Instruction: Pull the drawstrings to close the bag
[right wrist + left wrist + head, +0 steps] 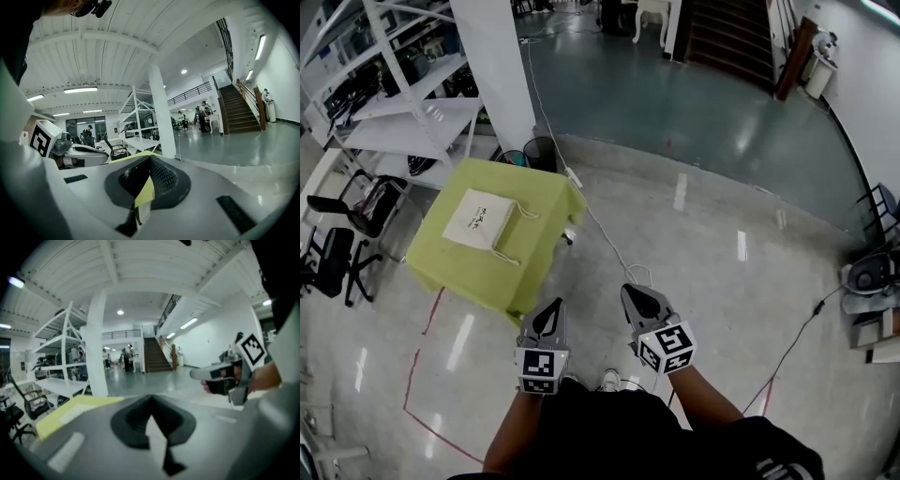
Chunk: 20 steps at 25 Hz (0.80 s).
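Bright ceiling lights glare off the glossy floor (675, 94); fisheye edges, blurred foreground

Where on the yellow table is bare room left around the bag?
The near end of the table, between the bag and the front edge, is bare; so is the far right corner. The drawstrings crowd the bag's right side; the left strip is narrow.

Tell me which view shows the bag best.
Head view: the whole bag lies flat on the yellow table, both drawstrings visible. Left gripper view catches only a pale sliver; right gripper view shows just table.
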Each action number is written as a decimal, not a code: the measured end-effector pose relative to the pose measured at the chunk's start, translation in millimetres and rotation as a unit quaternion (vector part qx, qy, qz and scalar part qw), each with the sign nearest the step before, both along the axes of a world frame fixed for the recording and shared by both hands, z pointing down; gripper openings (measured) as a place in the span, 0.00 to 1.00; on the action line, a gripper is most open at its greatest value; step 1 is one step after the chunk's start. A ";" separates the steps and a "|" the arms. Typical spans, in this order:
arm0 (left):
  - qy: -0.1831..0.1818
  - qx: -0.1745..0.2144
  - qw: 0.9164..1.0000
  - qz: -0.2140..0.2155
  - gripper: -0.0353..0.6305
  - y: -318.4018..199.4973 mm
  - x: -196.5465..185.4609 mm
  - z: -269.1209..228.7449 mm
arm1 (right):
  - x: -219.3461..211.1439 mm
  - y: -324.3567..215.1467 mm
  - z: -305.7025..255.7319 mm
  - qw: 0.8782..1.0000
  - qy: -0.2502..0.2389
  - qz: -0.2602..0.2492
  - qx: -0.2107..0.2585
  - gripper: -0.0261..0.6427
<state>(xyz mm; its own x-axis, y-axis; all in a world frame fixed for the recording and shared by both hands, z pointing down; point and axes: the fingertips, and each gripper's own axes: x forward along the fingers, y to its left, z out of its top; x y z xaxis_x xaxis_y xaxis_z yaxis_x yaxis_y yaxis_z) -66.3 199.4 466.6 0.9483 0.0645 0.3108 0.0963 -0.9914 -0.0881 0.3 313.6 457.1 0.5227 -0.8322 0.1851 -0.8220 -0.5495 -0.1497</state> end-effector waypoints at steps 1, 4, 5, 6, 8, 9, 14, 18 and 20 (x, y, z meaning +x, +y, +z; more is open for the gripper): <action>0.001 0.001 1.000 -0.003 0.05 -1.9 3.6 0.1 | 4.1 -3.4 1.4 1.000 -0.001 -0.005 0.000 0.05; 0.004 -0.003 1.000 -0.018 0.05 -13.2 11.1 1.4 | 14.0 -17.8 3.4 1.000 0.002 -0.020 -0.001 0.05; 0.009 -0.010 1.000 -0.024 0.05 -18.3 13.0 1.8 | 16.8 -23.0 4.0 1.000 0.005 -0.024 -0.001 0.05; 0.016 -0.018 0.999 -0.030 0.05 -24.5 14.7 2.1 | 19.8 -28.1 5.2 1.000 0.008 -0.027 -0.002 0.05; 0.027 -0.029 0.998 -0.050 0.05 -39.6 18.2 3.8 | 27.2 -37.3 8.3 0.999 0.008 -0.031 -0.004 0.05; 0.028 -0.029 0.997 -0.062 0.05 -48.1 20.7 5.1 | 32.0 -41.9 9.4 0.999 0.007 -0.033 -0.004 0.05; 0.026 -0.038 0.994 -0.099 0.05 -88.4 40.9 10.2 | 57.8 -72.4 8.9 0.999 0.009 -0.046 -0.003 0.05; 0.023 -0.048 0.993 -0.107 0.05 -115.7 61.7 14.4 | 81.2 -105.7 7.1 0.998 0.010 -0.059 -0.006 0.05; 0.020 -0.049 0.993 -0.109 0.05 -129.1 73.0 16.3 | 92.8 -122.7 6.4 0.998 0.011 -0.066 -0.012 0.05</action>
